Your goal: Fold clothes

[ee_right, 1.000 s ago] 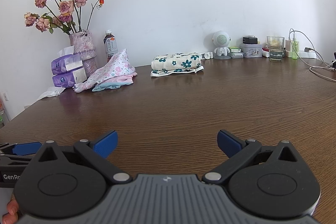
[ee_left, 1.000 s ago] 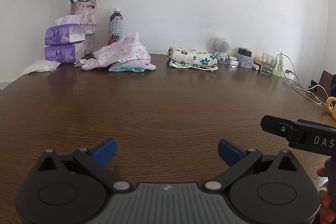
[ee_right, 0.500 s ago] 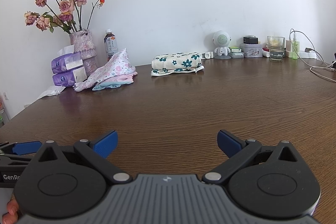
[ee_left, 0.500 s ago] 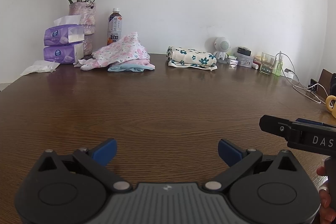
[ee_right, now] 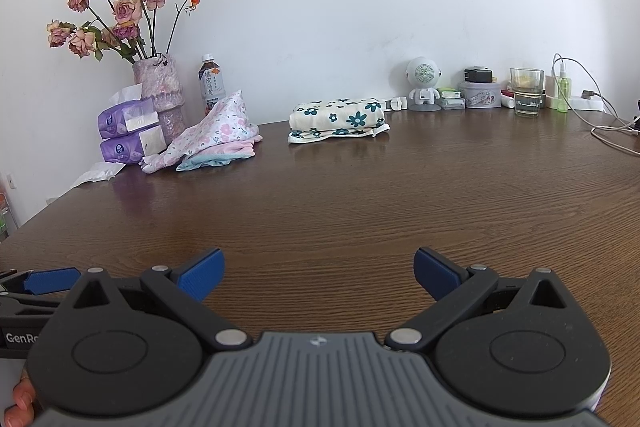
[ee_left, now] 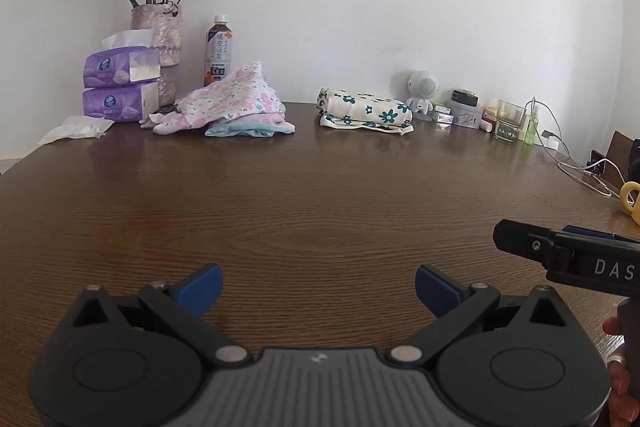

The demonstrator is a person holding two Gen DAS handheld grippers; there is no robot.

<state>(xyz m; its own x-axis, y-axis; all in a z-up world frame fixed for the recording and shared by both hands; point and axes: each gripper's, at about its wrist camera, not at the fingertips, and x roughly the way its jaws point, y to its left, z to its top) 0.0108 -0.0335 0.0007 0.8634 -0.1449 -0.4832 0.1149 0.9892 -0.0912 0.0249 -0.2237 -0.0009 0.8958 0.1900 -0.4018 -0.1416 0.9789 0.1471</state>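
A loose heap of pink floral clothes [ee_left: 228, 103] [ee_right: 216, 131] lies at the far left of the brown table [ee_left: 320, 195], on top of a pale blue piece [ee_left: 240, 131]. To its right sits a folded cream cloth with teal flowers [ee_left: 364, 111] [ee_right: 340, 117]. My left gripper [ee_left: 318, 289] hovers open over the near table edge, nothing between its blue pads. My right gripper [ee_right: 316, 273] is open too, equally far from the clothes. Each gripper shows at the side of the other's view.
Along the back wall stand a vase of dried roses [ee_left: 158, 39], two purple tissue packs [ee_left: 120, 87], a tea bottle [ee_left: 218, 51], a small white robot figure [ee_left: 422, 89], a glass [ee_left: 508, 123] and cables [ee_left: 580, 167]. A yellow mug [ee_left: 630, 195] sits at the right edge.
Both views have shifted very slightly; the clothes and other objects stay where they were. Both grippers remain open.
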